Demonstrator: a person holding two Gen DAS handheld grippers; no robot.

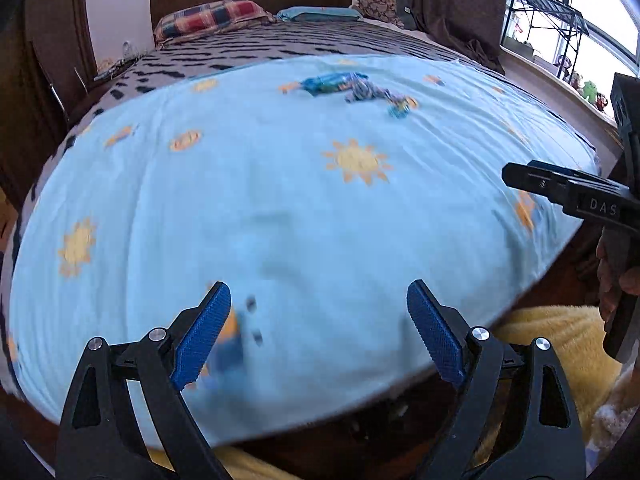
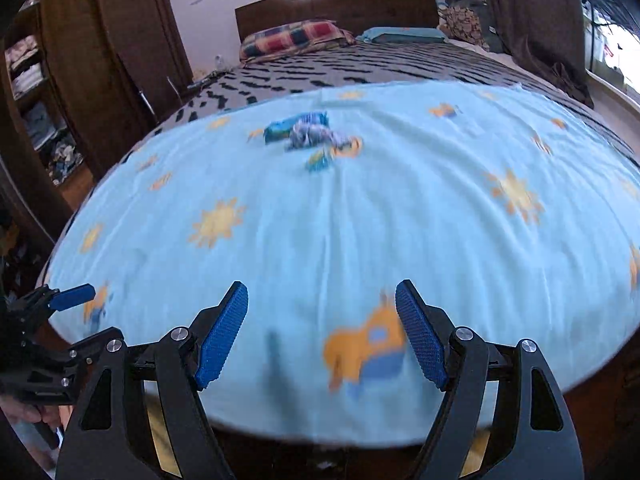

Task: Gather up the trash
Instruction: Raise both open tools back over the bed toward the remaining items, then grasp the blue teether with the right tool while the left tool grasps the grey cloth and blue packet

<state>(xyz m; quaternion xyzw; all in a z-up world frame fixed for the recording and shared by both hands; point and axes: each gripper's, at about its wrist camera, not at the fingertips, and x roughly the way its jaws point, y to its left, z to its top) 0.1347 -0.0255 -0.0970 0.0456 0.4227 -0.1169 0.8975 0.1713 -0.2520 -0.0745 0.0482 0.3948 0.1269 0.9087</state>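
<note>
L tool (image 1: 319,334): jaws spread wide, nothing between, touching nothing; over near edge of bed.
R tool (image 2: 321,334): spread wide too, empty, clear of sheet.
Sheet (image 1: 280,208): lt-blue w/ sun print, covers near half of bed.
Trash (image 2: 310,136): small heap of blue wrappers mid-sheet, well apart from both tools.
Risk: soft sheet — pads may pinch fabric w/ wrapper; blue-on-blue, small scrap (image 2: 319,161) easily missed; crinkly wrappers may slip.
</note>
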